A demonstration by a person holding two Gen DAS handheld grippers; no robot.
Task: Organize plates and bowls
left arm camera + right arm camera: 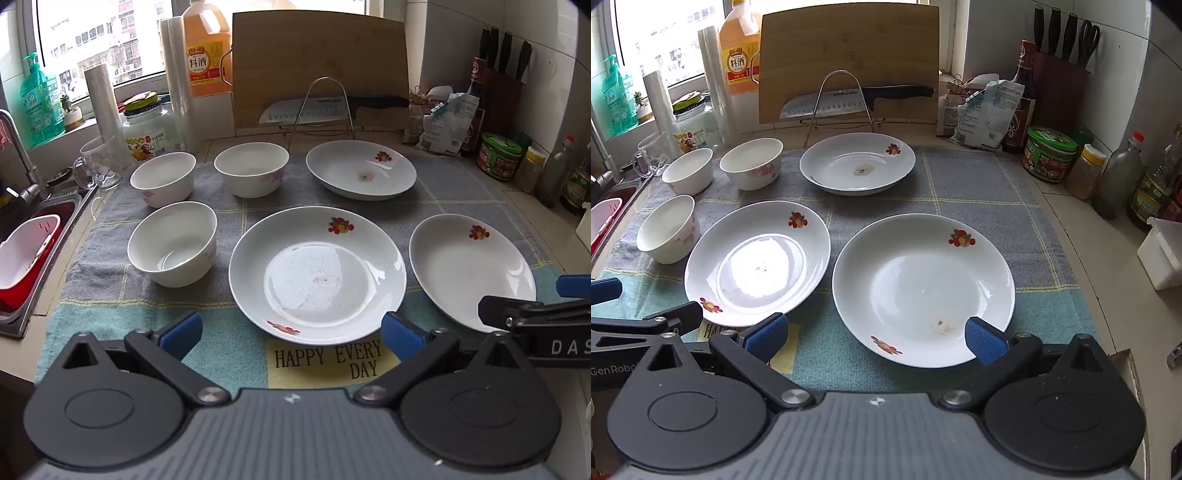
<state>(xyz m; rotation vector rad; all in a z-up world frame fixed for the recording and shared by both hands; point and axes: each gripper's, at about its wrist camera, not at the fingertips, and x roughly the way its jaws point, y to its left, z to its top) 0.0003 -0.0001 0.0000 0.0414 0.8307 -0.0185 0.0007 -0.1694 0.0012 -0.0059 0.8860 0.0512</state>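
Observation:
Three white plates with fruit prints lie on a checked cloth (461, 192): a far one (360, 170), a middle one (317, 273) and a right one (469, 266). Three white bowls stand upright to their left (162, 179) (251, 173) (173, 243). My left gripper (291, 334) hovers open over the near rim of the middle plate, holding nothing. In the right wrist view my right gripper (875, 339) is open above the near edge of the right plate (923, 288), beside the middle plate (757, 258). The two grippers sit side by side.
A wire rack (321, 107), a knife (332, 107) and a wooden cutting board (317, 62) stand at the back. Jars and bottles (1049, 153) line the right side, with a knife block (1060, 62) behind. A sink (33, 240) with a red-and-white basket lies left, next to a glass mug (98, 162).

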